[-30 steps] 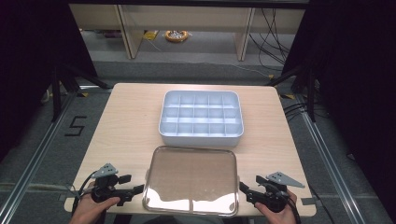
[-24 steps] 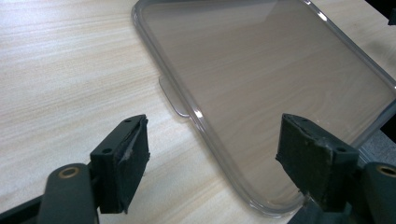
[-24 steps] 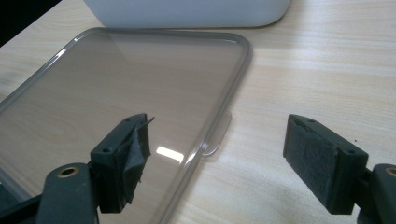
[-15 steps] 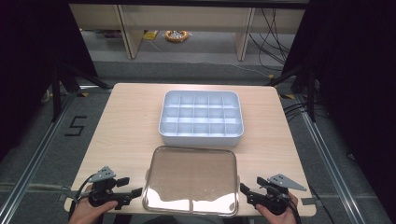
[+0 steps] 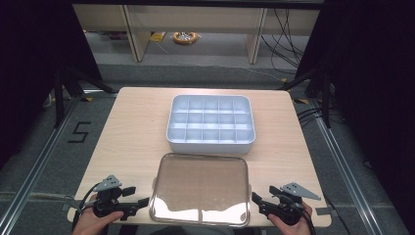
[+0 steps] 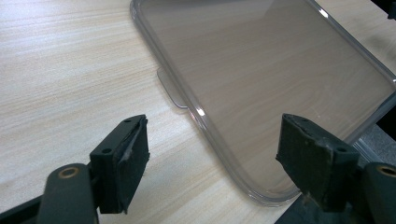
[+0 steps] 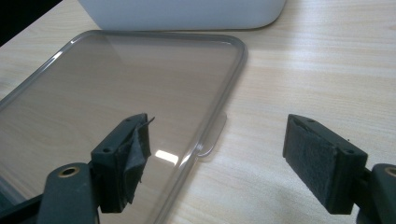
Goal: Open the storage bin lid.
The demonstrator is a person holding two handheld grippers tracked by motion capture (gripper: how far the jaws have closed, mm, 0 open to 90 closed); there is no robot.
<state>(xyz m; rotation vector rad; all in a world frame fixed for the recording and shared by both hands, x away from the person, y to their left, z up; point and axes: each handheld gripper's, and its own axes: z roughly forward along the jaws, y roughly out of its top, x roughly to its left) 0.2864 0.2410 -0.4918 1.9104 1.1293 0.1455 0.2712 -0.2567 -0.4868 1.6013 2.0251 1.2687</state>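
The clear lid [image 5: 199, 188] lies flat on the surface [image 5: 132, 127], just on the near side of the white compartment box [image 5: 211, 123], which stands open-topped and apart from it. The left gripper [image 5: 142, 202] rests just beside the lid's left edge, jaws spread wide, nothing between them. The right gripper [image 5: 255, 199] rests just beside the lid's right edge, jaws likewise wide apart and empty. In the left gripper view, a small tab [image 6: 170, 88] projects from the lid's rim; the right gripper view shows a matching tab [image 7: 214, 135] on the opposite rim.

Probable faults:
- The lid is thin, smooth and lies flush. A jaw that comes in above the rim is likely to slide over it rather than catch it.
- A grip on one side alone would tilt the lid and could let it slip free.
- A push against the rim could drive the lid into the box or off the near edge of the surface.

The surface is pale wood-grain laminate with rounded corners. Beyond the box lie a grey floor, dark curtains at both sides, cables and a low shelf unit.
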